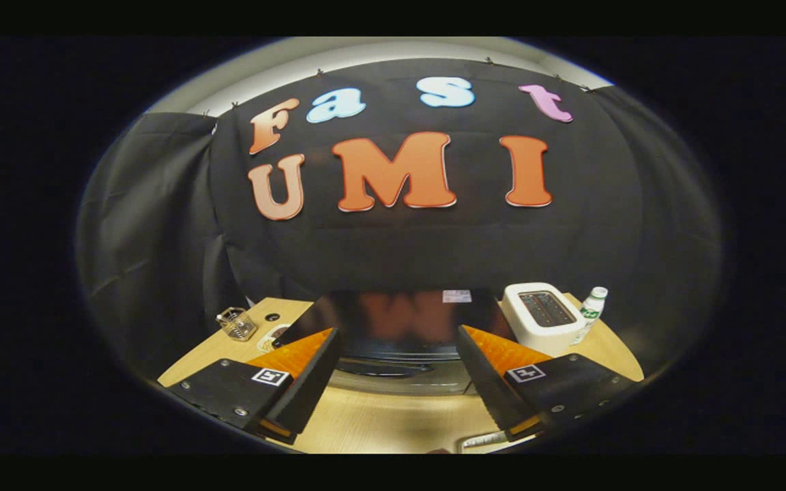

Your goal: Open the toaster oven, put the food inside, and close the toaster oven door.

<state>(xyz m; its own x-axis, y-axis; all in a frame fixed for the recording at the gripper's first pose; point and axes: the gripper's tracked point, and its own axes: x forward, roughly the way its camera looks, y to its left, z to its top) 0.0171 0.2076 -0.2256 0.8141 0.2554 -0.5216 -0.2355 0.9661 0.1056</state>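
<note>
A black toaster oven with a glossy top stands on the wooden table, just ahead of my fingers and seen from above. Its door looks shut, with the handle showing along the front between the fingers. My gripper hovers above the table in front of the oven, open, with nothing between its two black fingers. A white edge of something peeks out on the table below the right finger; I cannot tell what it is.
A white slot toaster stands to the right of the oven, with a small white bottle beside it. A small wire basket sits at the table's left rear. Black cloth walls close the booth behind.
</note>
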